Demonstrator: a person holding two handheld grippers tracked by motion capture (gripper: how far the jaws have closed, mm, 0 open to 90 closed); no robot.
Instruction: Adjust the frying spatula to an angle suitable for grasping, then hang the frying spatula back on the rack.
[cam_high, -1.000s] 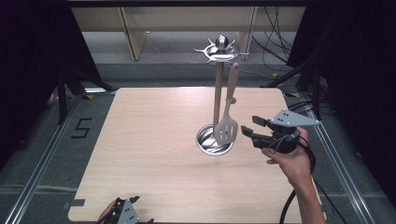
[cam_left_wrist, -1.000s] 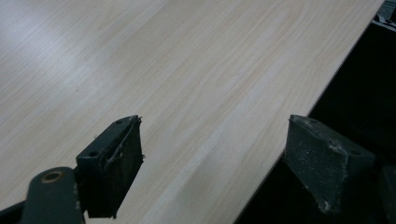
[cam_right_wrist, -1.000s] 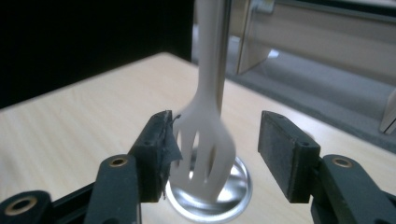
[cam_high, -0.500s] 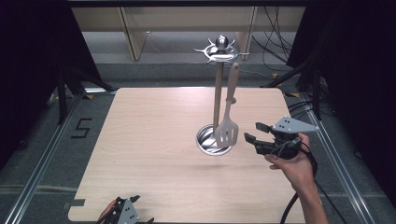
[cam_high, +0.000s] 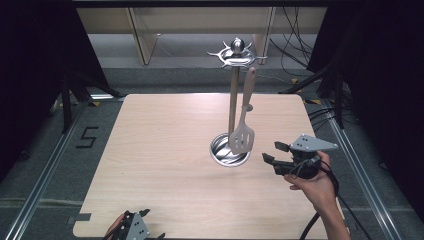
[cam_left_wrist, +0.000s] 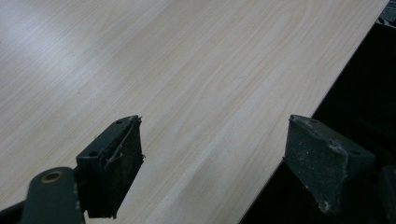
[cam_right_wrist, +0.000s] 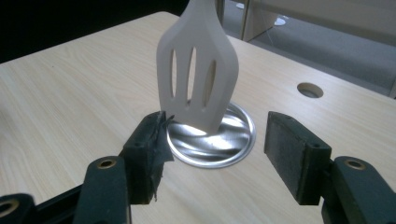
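Right ahead of my open right hand-held gripper (cam_right_wrist: 215, 158) hangs the spatula (cam_right_wrist: 198, 84), upright; left hand-held gripper (cam_left_wrist: 212, 163), open too, sits well away.

The left gripper (cam_high: 135, 231) is cut by the high view's bottom edge; the spatula (cam_right_wrist: 198, 65) handle by the right gripper view's top.

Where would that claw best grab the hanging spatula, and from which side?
Probably the flat handle just above the slotted blade of the spatula, coming from the right claw side. It hangs upright from the stand, so open jaws could close across its thin faces.
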